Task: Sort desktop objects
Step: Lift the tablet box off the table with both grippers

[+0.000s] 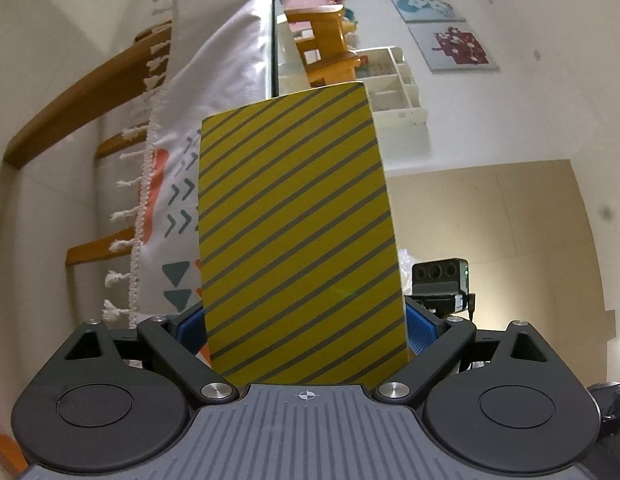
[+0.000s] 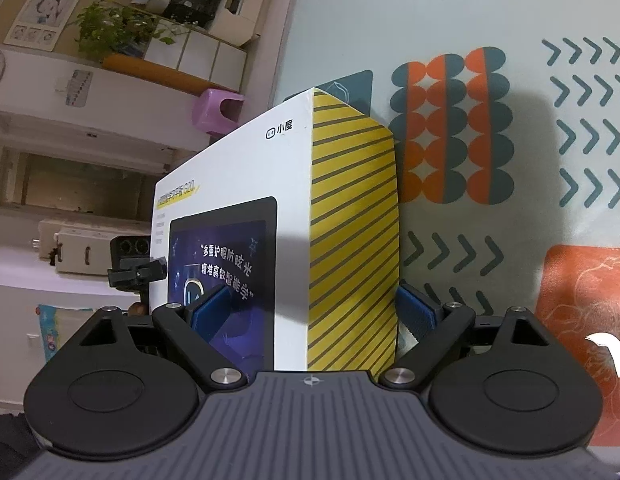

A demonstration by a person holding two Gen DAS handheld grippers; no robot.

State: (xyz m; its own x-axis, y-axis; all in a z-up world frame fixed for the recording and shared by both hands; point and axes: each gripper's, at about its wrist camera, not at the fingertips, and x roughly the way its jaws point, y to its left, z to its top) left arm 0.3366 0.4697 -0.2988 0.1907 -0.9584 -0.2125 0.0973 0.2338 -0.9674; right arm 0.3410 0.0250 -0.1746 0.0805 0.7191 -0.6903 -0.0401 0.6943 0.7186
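A flat tablet box, white with a yellow side striped in grey, is held between both grippers. In the left wrist view its striped side [image 1: 298, 232] fills the middle, and my left gripper [image 1: 306, 330] is shut on it with blue pads on both faces. In the right wrist view the box [image 2: 329, 216] shows its white printed face and a striped side. My right gripper [image 2: 310, 312] is shut on it, one blue pad on the printed face and one behind. The box is lifted beside the patterned tablecloth [image 2: 469, 128].
The left wrist view shows the table's fringed cloth edge [image 1: 150, 152], a wooden chair [image 1: 70, 104], a white organiser [image 1: 393, 84] and the other gripper's camera [image 1: 441, 280]. The right wrist view shows an orange mat [image 2: 585, 320] on the cloth, a purple stool [image 2: 216, 110] and shelving.
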